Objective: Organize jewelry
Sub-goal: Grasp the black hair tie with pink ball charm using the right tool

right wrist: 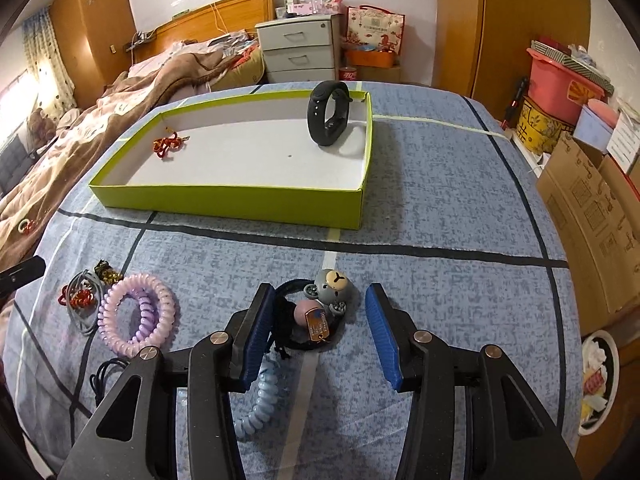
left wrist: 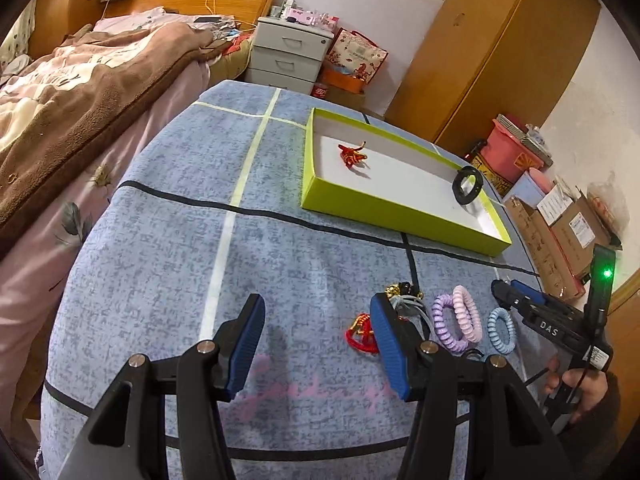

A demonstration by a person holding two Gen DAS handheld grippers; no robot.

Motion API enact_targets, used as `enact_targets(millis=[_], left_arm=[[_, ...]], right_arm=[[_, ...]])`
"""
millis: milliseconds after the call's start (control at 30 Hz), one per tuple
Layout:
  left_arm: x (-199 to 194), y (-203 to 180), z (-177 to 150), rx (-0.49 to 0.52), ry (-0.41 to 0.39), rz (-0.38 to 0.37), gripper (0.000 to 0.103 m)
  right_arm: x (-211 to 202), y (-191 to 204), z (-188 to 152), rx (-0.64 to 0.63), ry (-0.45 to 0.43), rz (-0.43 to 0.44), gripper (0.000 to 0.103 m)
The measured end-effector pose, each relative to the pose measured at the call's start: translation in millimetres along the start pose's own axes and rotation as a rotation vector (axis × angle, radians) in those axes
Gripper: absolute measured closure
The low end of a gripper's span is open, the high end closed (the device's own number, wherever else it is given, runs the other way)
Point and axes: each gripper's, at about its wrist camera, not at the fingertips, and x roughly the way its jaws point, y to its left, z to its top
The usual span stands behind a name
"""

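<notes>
Jewelry for sorting lies in two groups on the blue patterned cloth-covered surface [right wrist: 440, 208]: pieces already put away and pieces not yet taken. Ahead of both grippers sits the shallow lime-green cardboard tray with a white floor [right wrist: 224, 198], which reads as the collecting place, since a black rubber wristband [right wrist: 329, 118] stands on edge at its far right corner and a small red knotted cord charm [right wrist: 168, 145] lies near its far left. The right gripper [right wrist: 320, 312] hangs with its blue ribbed pads spread wide, straddling a black hair tie with a grey bear charm and a pink bead [right wrist: 320, 308]; the pads flank it without touching, so this looks like the piece about to be taken. Just under its left finger runs a pale blue spiral hair coil [right wrist: 260, 400], and further to its left lie a pink and lilac pair of spiral coils [right wrist: 138, 312], set on edge and leaning on each other. The left gripper [left wrist: 316, 340] is also spread and empty over bare cloth, with a red cord bracelet [left wrist: 360, 334] beside its right finger, probably waiting its turn.
</notes>
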Motion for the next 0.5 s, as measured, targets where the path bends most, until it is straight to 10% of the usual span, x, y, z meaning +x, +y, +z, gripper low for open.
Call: enact_targets(millis=[100, 500], left_arm=[[2, -2, -3, 0.013, 0.010, -0.003, 0.046], [7, -25, -12, 0.103, 0.043, 0.013, 0.046]], right_arm=[[-1, -2, 0, 0.008, -0.005, -0.007, 0.078], [-10, -20, -1, 0.079, -0.040, 0.027, 0.085]])
